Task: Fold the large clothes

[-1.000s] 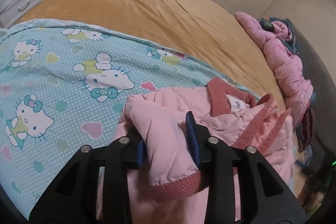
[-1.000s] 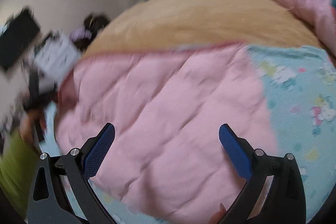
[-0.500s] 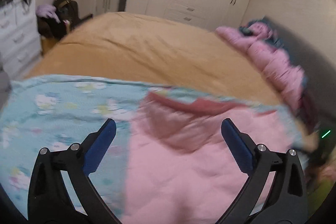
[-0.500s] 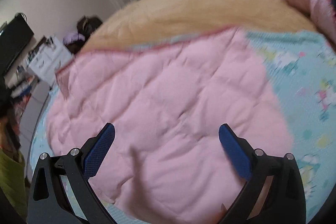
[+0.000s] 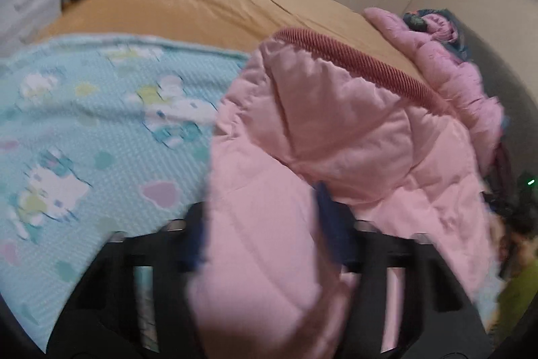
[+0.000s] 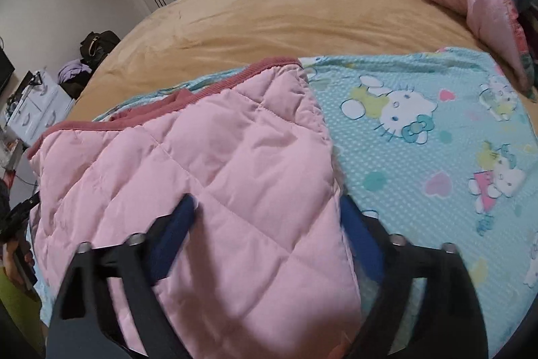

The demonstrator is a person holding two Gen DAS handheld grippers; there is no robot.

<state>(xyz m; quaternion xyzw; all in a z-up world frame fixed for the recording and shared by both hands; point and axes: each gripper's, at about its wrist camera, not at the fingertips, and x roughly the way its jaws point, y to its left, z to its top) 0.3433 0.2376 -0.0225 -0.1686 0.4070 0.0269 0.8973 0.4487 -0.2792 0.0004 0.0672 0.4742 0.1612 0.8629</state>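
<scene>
I have both grippers on one quilted pink jacket [image 6: 215, 177] at the near edge of a cartoon-print blue blanket [image 6: 420, 164], with bare tan bedspread [image 6: 285, 15] open beyond. My left gripper [image 5: 259, 224] has just closed, clenching a puffy fold. My right gripper [image 6: 269, 224] has just been closing, its two blue pads pinching the jacket's side edge.
</scene>
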